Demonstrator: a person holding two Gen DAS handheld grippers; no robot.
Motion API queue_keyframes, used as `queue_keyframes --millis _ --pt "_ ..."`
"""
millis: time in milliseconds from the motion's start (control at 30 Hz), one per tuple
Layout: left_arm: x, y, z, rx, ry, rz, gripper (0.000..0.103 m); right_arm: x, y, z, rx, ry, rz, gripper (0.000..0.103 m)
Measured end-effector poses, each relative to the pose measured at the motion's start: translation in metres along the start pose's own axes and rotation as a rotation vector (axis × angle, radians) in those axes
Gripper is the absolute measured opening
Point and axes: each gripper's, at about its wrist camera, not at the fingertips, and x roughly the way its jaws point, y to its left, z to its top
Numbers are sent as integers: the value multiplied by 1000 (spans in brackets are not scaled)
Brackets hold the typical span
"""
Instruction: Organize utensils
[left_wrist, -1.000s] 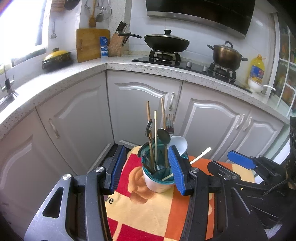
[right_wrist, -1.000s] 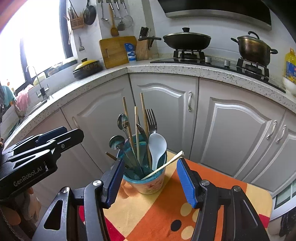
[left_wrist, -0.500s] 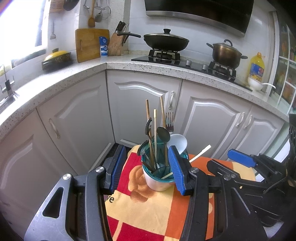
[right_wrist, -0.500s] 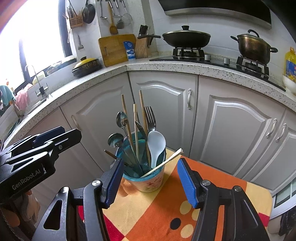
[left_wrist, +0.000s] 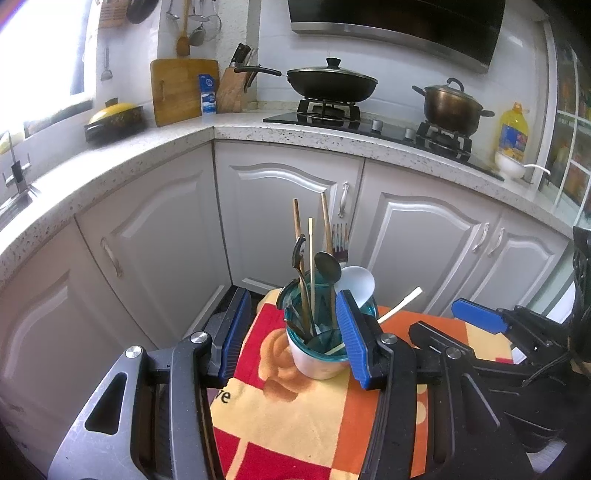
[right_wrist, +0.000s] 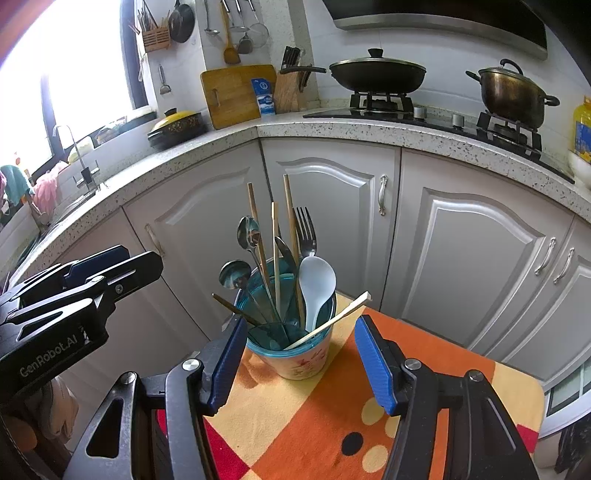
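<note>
Two grippers flank one cup (right_wrist: 295, 354), the landmark for all positions below. It stands on a patterned cloth (right_wrist: 332, 435), near the cloth's far edge, and holds the utensils upright: spoons, chopsticks (right_wrist: 255, 221), a fork (right_wrist: 306, 230) and a white ladle (right_wrist: 316, 280); one pale stick (right_wrist: 328, 321) leans out over the rim to the right, so the sorting looks near its end. Left of the cup, seen from the right wrist, the left gripper (right_wrist: 125, 264) hovers apart from it; its own view shows the jaws spread with the cup between them, the right pad seeming to overlap the rim, though contact cannot be confirmed. Nearer the viewer, the right gripper (right_wrist: 306, 365) stands with jaws wide on either side of the cup, neither pad pressing it, probably poised to straighten the leaning stick. Compared with a second ago, almost nothing differs: cup, utensils and both grippers keep their places.
</note>
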Motion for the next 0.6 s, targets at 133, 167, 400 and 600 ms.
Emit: queue_keyframes --millis 133,167,400,600 --pt "0 0 0 2 1 0 47 0 0 0 1 4 3 59" --pt "0 1 0 2 2 -1 47 1 0 0 0 6 3 59" --pt "-1 1 1 3 5 -1 47 3 2 -1 -10 19 5 60" --pt "1 2 0 -6 13 -6 47 4 2 -2 -6 22 8 60"
